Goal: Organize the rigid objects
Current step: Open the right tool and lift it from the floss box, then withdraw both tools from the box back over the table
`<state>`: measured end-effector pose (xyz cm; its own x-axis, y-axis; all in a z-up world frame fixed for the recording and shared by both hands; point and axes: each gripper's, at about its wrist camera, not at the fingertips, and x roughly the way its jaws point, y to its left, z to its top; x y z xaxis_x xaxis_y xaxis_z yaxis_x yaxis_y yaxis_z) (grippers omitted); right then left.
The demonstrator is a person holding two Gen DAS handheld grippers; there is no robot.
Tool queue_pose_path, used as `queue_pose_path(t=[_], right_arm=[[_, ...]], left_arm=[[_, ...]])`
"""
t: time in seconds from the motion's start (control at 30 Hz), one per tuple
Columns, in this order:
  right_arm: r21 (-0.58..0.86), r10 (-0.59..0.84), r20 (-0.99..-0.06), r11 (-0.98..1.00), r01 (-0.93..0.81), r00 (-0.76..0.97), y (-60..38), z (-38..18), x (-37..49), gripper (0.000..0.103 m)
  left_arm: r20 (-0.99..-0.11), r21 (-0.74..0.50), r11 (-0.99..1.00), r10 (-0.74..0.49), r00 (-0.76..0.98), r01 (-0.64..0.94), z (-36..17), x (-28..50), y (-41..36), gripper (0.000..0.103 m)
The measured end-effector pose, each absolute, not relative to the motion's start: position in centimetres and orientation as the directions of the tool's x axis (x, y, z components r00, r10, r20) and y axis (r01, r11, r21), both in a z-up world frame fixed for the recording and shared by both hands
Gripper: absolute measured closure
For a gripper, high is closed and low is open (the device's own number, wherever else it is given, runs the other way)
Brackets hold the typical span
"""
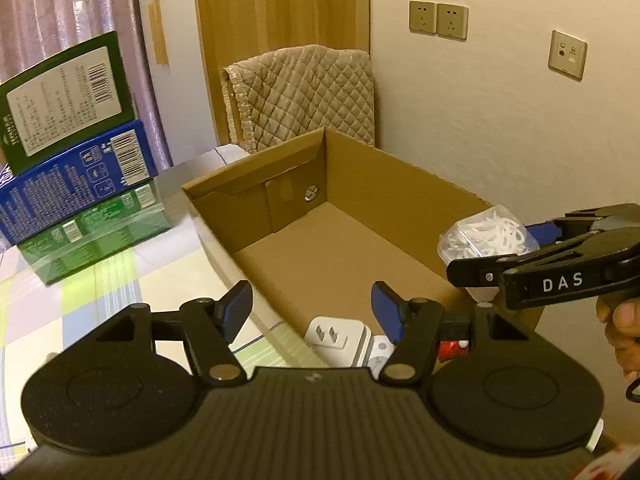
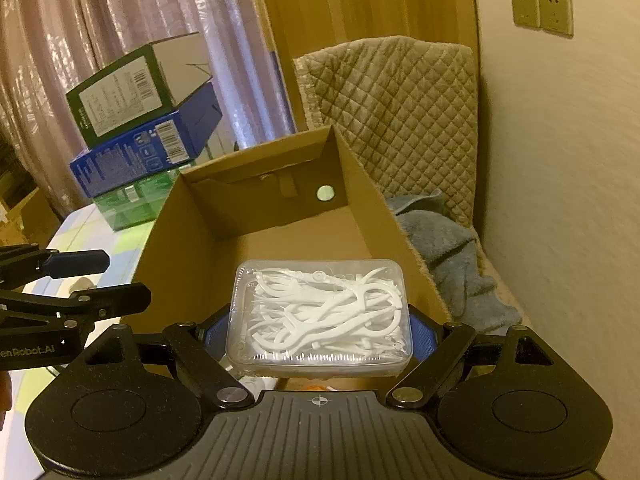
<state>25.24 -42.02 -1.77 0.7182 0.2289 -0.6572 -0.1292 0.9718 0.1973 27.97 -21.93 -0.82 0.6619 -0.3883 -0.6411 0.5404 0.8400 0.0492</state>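
An open cardboard box point(image 1: 404, 196) lies on the table, its far part bare inside; it also shows in the right wrist view point(image 2: 188, 240). My right gripper point(image 2: 319, 330) is shut on a clear plastic case of white floss picks point(image 2: 320, 316) and holds it above the box's near right edge. The case also shows in the left wrist view point(image 1: 486, 238). My left gripper point(image 1: 312, 306) is open and empty above the box's near end. Below it in the box lie a white plug adapter point(image 1: 336, 338) and a small red thing point(image 1: 450, 348).
A stack of three cartons, dark green point(image 1: 64, 100), blue point(image 1: 76, 184) and light green point(image 1: 96, 232), stands on the checked tablecloth point(image 1: 100, 280) left of the box. A quilted cover point(image 1: 304, 92) over a chair stands behind. A grey towel point(image 2: 452, 248) lies to the right.
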Motion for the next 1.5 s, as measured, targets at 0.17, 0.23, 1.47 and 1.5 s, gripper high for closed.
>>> queue_pose_path(t=[0.17, 0.23, 1.47, 1.5], right_arm=[[0.172, 0.205, -0.663, 0.978, -0.12, 0.72, -41.3, -2.0, 25.3, 0.021], [0.164, 0.195, -0.666, 0.98, -0.114, 0.72, -41.0, -2.0, 25.4, 0.021], [0.123, 0.198, -0.57, 0.98, -0.156, 0.797, -36.2, 4.3, 20.7, 0.018], [0.124, 0.207, -0.564, 0.978, -0.166, 0.8, -35.7, 4.7, 20.4, 0.018]], left_arm=[[-0.636, 0.034, 0.848, -0.39, 0.666, 0.528, -0.7, 27.4, -20.8, 0.042], [-0.634, 0.027, 0.852, -0.39, 0.668, 0.524, -0.7, 27.5, -20.4, 0.042], [-0.588, 0.009, 0.913, -0.325, 0.741, 0.408, 4.1, 23.0, -11.5, 0.042], [-0.583, 0.012, 0.916, -0.318, 0.747, 0.4, 4.5, 22.7, -10.8, 0.042]])
